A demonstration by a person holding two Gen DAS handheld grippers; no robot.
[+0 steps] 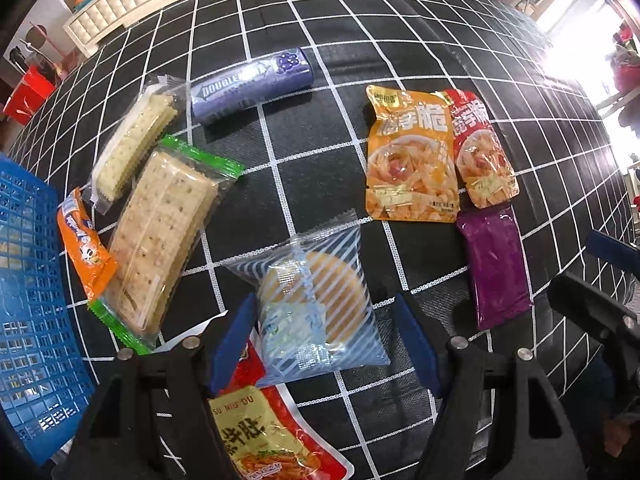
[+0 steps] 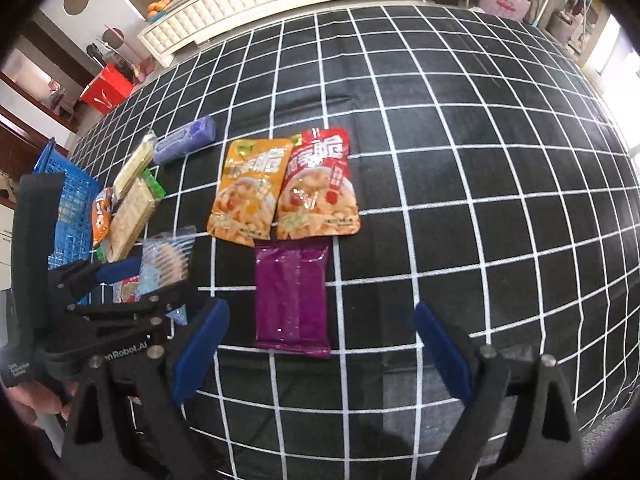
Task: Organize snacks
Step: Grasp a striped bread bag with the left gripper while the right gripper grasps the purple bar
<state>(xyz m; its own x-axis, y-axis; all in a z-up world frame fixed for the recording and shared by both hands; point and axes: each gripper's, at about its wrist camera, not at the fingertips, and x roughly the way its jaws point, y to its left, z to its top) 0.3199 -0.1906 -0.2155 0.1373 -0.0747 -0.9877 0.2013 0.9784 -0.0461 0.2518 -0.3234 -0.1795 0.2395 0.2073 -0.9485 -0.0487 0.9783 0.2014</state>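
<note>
the left gripper [image 1: 324, 344] hangs low over the bench [image 1: 400, 60], jaws spread wide, its blue fingers [image 1: 234, 344] on either side of the striped clear bun packet [image 1: 316, 304] without clearly pressing it. the packet lies flat on the black checked cloth, and every other snack is placed from it. just nearer than the bun packet, partly under the left finger, sits a red and yellow pouch [image 1: 272, 432]. to its left lies the green-edged cracker pack [image 1: 160, 240], with an orange sachet [image 1: 86, 248] touching that pack's outer side and the blue basket [image 1: 28, 300] beyond at the bench edge. to the bun packet's right lies the purple sachet [image 2: 294, 300]; the right gripper [image 2: 320, 356] is also wide open and holds nothing, its fingers straddling the sachet's near end from above. farther than the bun packet come a slim clear cracker pack [image 1: 134, 144], then the yellow pouch [image 1: 412, 156] and red pouch [image 1: 484, 152] overlapping side by side, and farthest the purple gum box [image 1: 250, 84]
</note>
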